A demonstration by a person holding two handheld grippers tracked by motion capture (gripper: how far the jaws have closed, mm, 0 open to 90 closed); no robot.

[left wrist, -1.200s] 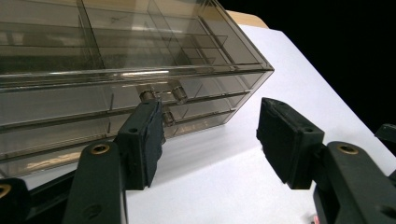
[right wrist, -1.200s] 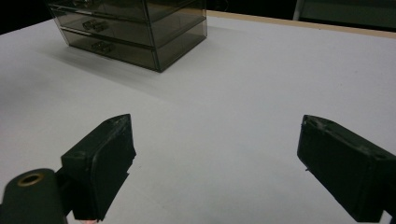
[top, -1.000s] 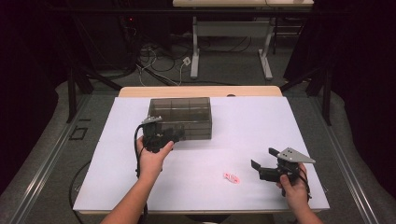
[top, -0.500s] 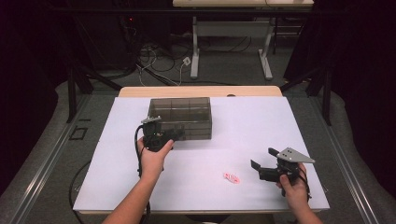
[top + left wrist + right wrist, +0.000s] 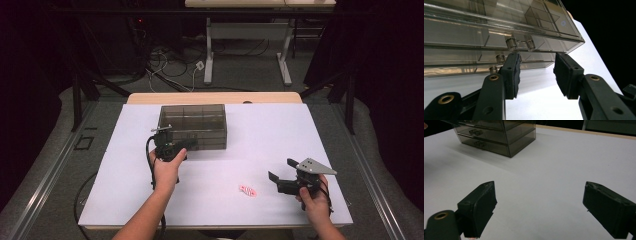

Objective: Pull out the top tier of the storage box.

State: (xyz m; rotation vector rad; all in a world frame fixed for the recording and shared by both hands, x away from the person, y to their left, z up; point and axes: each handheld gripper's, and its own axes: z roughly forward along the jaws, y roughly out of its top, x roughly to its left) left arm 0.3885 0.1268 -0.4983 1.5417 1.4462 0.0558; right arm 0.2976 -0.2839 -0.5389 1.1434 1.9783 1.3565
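scene: white table [image 5: 260, 135], smoky clear drawer box [image 5: 192, 126] at about 11 o'clock from table centre, small pink-and-white item [image 5: 247, 190] at about 5 o'clock, near the front edge
work in hand: looks like opening a drawer of the box with the left gripper [image 5: 172, 146]
left gripper: pressed up to the box's front face at its 7 o'clock corner; jaws have just been closing in, gap remains between the pads
left grip state: not clamped yet; left gripper view puts the paired drawer knobs [image 5: 520, 44] just above the pad tips, pads [image 5: 511, 72] either side and below, no pad pressing on a knob as far as I can tell
right gripper: right gripper [image 5: 281, 180] parked at 4 o'clock of the table, jaws spread wide, nothing between them, bare table in the gap
pink item vs right gripper: near, at the gripper's 8 o'clock, apart, untouched
done so far: judgement: left gripper lined up at the drawer front, closing begun
left to do: judgement: finish closing on a knob, pull the drawer out; all drawers look shut; pink item likely goes in after, a guess
high view adds: whole layout, both hands, pink item's place, box's divided top
left gripper view adds: knobs close up, stacked drawer fronts, pad-to-knob gap, which the high view hides behind the hand
right gripper view adds: box [image 5: 499, 135] from low down at 11 o'clock, well apart from the wide jaws; two drawer handles visible on its front
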